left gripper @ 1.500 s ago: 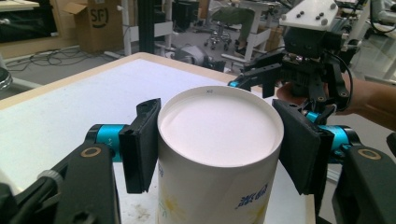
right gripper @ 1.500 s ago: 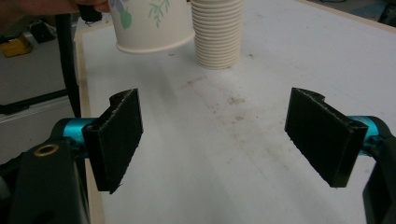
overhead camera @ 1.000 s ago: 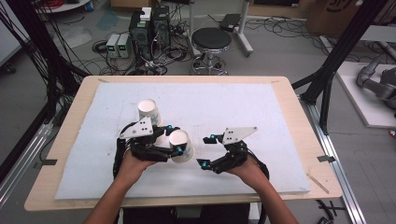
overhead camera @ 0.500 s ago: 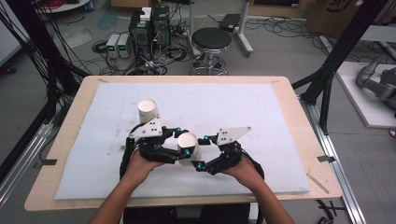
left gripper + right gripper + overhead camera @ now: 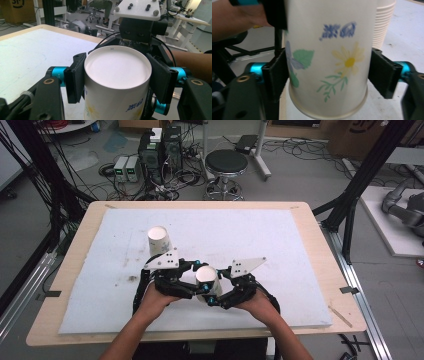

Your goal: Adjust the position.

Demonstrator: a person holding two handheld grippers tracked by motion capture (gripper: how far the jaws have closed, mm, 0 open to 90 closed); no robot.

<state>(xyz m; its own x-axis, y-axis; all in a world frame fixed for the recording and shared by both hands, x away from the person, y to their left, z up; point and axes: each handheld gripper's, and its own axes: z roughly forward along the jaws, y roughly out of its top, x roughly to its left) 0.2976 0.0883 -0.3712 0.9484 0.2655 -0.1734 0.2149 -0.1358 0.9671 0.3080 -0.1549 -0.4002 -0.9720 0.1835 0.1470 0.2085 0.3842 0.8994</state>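
Observation:
An upside-down white paper cup (image 5: pixel 206 279) with a flower print hangs just above the mat near the front middle. My left gripper (image 5: pixel 200 285) is shut on it near its flat base (image 5: pixel 117 67), one pad (image 5: pixel 75 77) pressed to each side. My right gripper (image 5: pixel 216 292) comes in from the right and stands open around the cup's lower, wider part (image 5: pixel 329 62). Its pads (image 5: pixel 383 75) flank the cup very closely above the rim. A stack of upside-down paper cups (image 5: pixel 159 240) stands on the mat to the back left, also seen behind the held cup as the stack (image 5: pixel 384 22).
The white mat (image 5: pixel 280 240) covers most of the wooden table (image 5: pixel 320 235). Both hands and forearms come in over the front edge. A stool, computer boxes and cables lie on the floor beyond the table's far edge.
The left gripper carried the cup to the right and slightly forward. The right gripper moved left, and its jaws now sit around the cup.

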